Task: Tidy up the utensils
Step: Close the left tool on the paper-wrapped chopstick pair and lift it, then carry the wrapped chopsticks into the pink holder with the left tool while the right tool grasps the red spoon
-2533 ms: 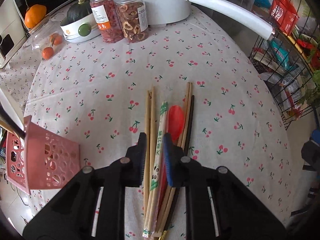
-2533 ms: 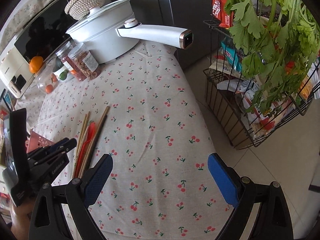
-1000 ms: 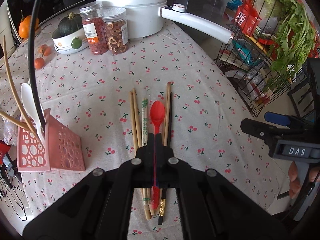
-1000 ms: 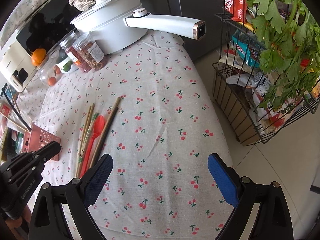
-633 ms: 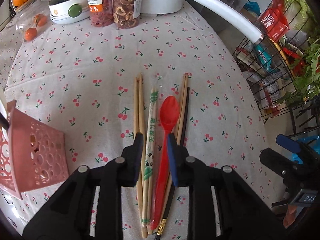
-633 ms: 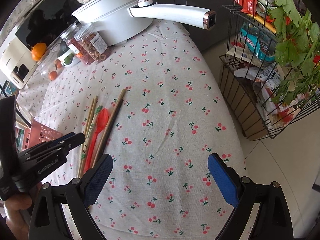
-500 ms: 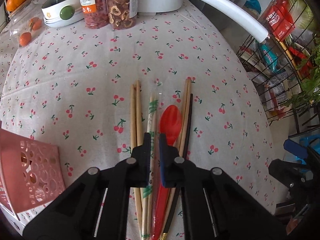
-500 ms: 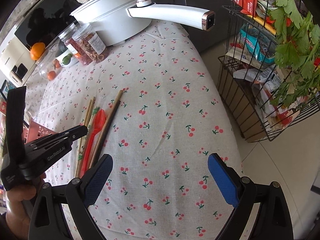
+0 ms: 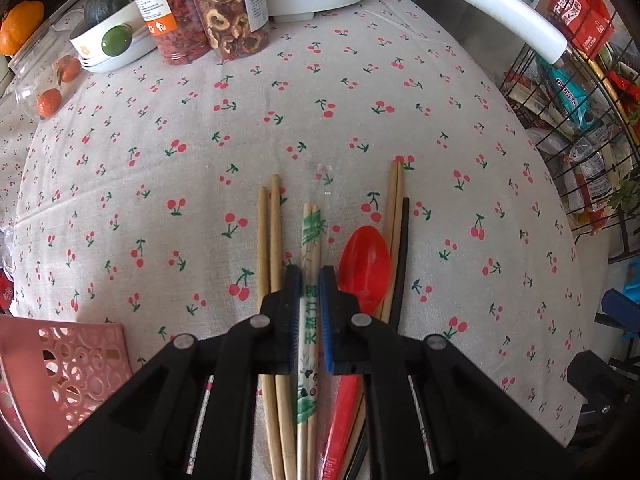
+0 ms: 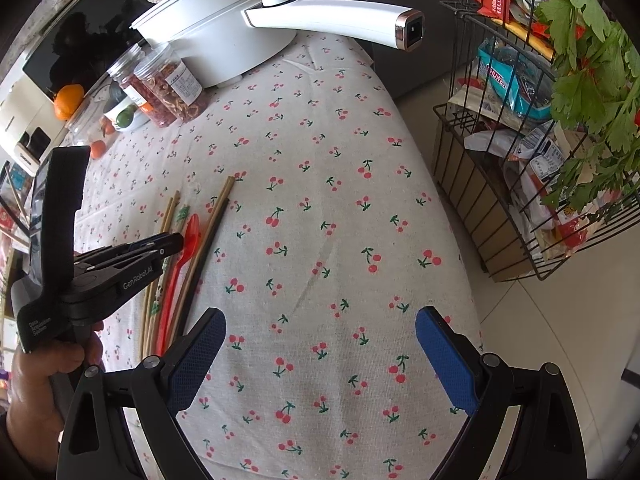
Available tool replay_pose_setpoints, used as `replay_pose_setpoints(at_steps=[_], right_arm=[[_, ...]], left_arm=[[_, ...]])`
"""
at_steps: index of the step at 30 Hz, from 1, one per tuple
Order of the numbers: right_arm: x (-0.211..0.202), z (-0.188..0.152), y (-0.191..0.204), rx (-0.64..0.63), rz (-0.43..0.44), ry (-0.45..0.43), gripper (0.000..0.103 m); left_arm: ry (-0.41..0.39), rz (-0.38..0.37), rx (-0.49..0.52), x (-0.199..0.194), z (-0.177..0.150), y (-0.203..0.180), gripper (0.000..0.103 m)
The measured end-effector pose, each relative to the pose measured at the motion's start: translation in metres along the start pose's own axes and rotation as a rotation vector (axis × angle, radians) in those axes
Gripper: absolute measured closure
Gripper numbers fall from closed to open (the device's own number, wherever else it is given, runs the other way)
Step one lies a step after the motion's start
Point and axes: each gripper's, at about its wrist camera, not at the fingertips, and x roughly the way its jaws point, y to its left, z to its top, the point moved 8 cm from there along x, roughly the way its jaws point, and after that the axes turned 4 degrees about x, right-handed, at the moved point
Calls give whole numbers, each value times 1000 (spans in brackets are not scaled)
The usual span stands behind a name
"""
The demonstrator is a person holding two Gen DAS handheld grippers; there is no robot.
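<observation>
Several utensils lie side by side on the cherry-print tablecloth. From left there is a bare wooden chopstick pair (image 9: 269, 240), a paper-wrapped chopstick pair (image 9: 310, 240), a red plastic spoon (image 9: 365, 264), and a wooden and black chopstick pair (image 9: 398, 216). My left gripper (image 9: 307, 280) is low over them, its jaws closed narrowly around the wrapped chopsticks, which rest on the cloth. It also shows in the right wrist view (image 10: 176, 240). My right gripper (image 10: 320, 336) is wide open and empty above the table's near right part. A pink perforated utensil basket (image 9: 68, 364) sits at the left.
At the back stand two jars of dried fruit (image 9: 200, 4), a bowl stack with a squash (image 9: 108, 36), a clear box of small oranges (image 9: 48, 80) and a white pot with a long handle (image 10: 332, 16). A wire rack of packets and greens (image 10: 528, 112) stands off the table's right edge.
My left gripper dropped lower over the utensils and its jaws closed in around the wrapped chopsticks. The right gripper stayed open and barely moved.
</observation>
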Motion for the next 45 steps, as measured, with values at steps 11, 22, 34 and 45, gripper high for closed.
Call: replay_pose_setpoints(at_steps=[11, 22, 34, 45], right_arm=[[-8, -2, 11, 40, 33, -9, 6], [12, -10, 66, 27, 128, 55, 7], [72, 5, 134, 0, 218, 148, 75], [92, 15, 143, -21, 153, 104, 93]], left_arm=[[-227, -73, 93, -105, -38, -8, 92], [-532, -164, 37, -208, -81, 46, 92], [-588, -199, -56, -219, -89, 94, 92], [-660, -158, -140, -226, -86, 129, 92]])
